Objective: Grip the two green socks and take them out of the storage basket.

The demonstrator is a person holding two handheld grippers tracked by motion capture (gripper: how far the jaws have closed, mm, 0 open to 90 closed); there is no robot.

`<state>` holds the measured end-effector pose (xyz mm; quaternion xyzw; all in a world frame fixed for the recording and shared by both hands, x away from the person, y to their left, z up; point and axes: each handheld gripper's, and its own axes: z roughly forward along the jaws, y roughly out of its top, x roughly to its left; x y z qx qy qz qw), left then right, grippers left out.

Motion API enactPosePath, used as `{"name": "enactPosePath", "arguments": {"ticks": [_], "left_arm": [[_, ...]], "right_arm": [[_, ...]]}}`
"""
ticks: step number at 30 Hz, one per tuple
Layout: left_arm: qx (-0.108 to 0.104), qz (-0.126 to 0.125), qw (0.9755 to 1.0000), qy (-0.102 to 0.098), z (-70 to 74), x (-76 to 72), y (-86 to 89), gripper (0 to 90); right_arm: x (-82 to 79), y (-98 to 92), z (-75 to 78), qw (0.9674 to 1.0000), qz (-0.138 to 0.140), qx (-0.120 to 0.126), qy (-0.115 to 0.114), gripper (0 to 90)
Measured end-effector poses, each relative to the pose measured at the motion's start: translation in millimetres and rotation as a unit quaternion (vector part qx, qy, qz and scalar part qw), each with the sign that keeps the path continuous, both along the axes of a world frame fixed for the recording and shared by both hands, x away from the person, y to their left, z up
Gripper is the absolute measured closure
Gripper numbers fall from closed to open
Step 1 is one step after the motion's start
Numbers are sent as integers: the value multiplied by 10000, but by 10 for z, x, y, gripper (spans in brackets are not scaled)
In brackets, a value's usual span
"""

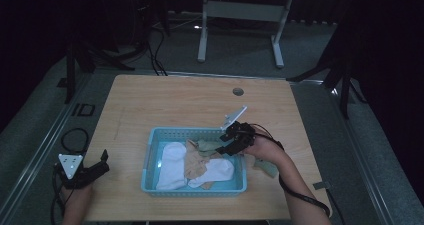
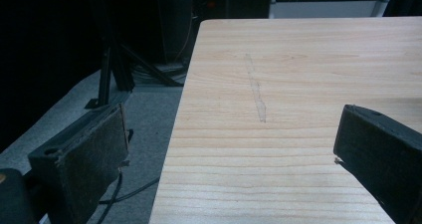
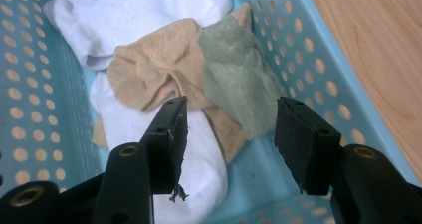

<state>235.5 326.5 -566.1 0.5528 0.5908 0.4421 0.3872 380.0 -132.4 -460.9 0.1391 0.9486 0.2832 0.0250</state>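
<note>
A light blue perforated basket point(image 1: 195, 189) stands on the wooden table point(image 1: 190, 105), near its front. In it lie white socks point(image 1: 172, 165), a tan sock point(image 1: 194, 161) and a pale green sock point(image 1: 206, 145). My right gripper point(image 1: 227, 147) hovers over the basket's right back corner, tilted down into it. Its jaws stand open with nothing between the pads point(image 3: 174, 134). Below them are the green sock point(image 3: 234, 79), the tan sock point(image 3: 154, 69) and a white sock point(image 3: 139, 10). My left gripper point(image 1: 102, 162) rests at the table's front left edge, open point(image 2: 229, 149) over bare wood.
Another greenish sock point(image 1: 267, 167) lies on the table just right of the basket, by my right hand. A round cable hole point(image 1: 238, 91) sits near the far edge. A desk frame point(image 1: 240, 15) and dark stand legs point(image 1: 345, 85) are on the floor beyond.
</note>
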Motion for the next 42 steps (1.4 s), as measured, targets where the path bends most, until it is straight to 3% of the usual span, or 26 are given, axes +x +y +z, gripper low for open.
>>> {"name": "enactPosePath", "arguments": {"ticks": [5,16,24,25,28,30,35,42], "left_arm": [[4,-2,10000,1,0,-1,0,4],[4,-5,10000,-1,0,-2,1,4],[3,-4,10000,-1,0,-3,1,4],[5,-5,10000,-1,0,-2,1,4],[1,-2,10000,-2,0,-2,1,4],[3,-2,10000,-1,0,-2,1,4],[6,3,10000,1,0,-1,0,4],[0,7,10000,1,0,1,0,4]], "right_arm": [[5,109,-109,9996,94,-192,-164,470],[53,296,-262,9984,62,-527,-200,514],[75,355,-313,9968,-40,-714,-347,615],[77,367,-324,9964,-6,-742,-404,705],[72,372,-322,9965,32,-740,-399,829],[65,356,-295,9973,68,-655,-316,861],[23,321,-218,9982,216,-533,-189,865],[-30,281,-81,9985,309,-387,-223,865]]}}
